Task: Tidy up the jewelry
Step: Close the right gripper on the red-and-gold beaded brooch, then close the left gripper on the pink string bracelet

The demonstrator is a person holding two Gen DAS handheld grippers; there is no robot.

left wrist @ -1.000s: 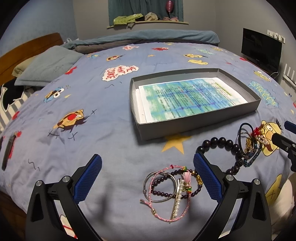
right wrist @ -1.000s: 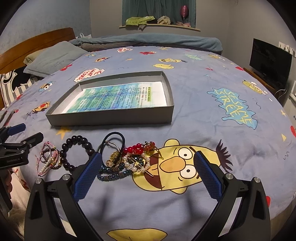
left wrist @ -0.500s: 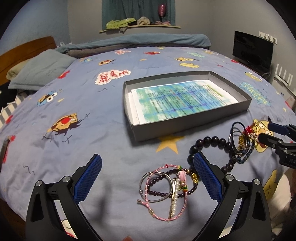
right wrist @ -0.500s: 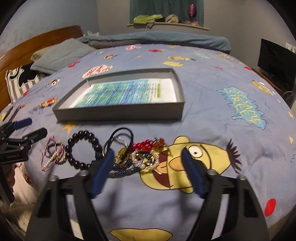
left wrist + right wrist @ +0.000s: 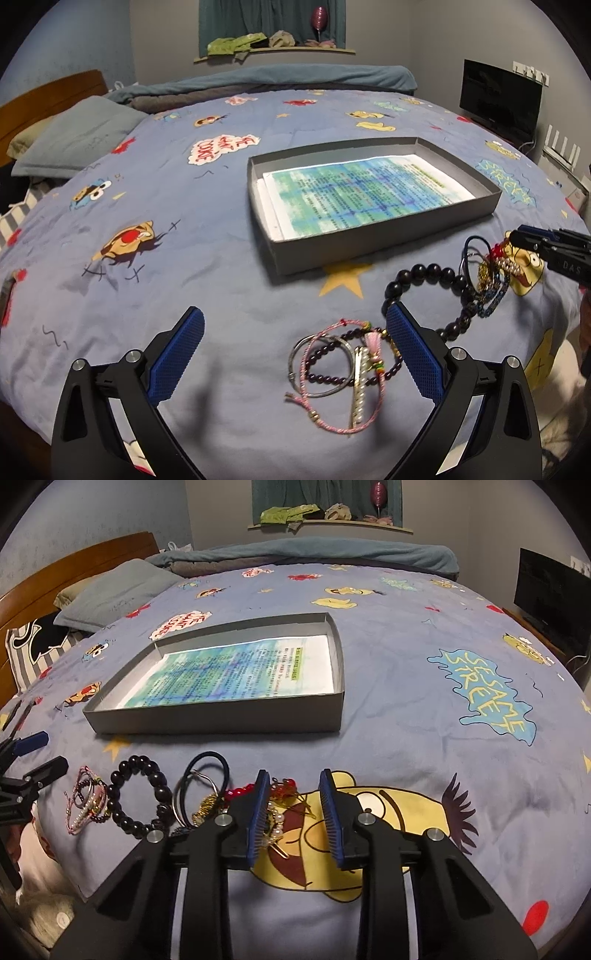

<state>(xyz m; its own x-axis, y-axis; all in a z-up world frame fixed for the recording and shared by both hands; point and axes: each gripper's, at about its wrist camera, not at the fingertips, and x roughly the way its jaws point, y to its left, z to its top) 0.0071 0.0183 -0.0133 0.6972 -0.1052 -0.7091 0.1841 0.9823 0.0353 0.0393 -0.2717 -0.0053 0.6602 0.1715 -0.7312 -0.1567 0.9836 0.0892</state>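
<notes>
Jewelry lies in a loose row along the near edge of the bedspread (image 5: 406, 716), row axis left to right, in front of the grey tray (image 5: 221, 718): pink cord bracelets (image 5: 334, 373), black bead bracelet (image 5: 138, 797), tangled pile (image 5: 273, 812). We note the right gripper (image 5: 293, 818) has narrowed its fingers since a second ago; they straddle the pile, grip not confirmed. Left gripper (image 5: 293, 356) fingers stay wide apart, empty. Pillow (image 5: 114, 594) and wooden headboard (image 5: 70, 568) behind.
</notes>
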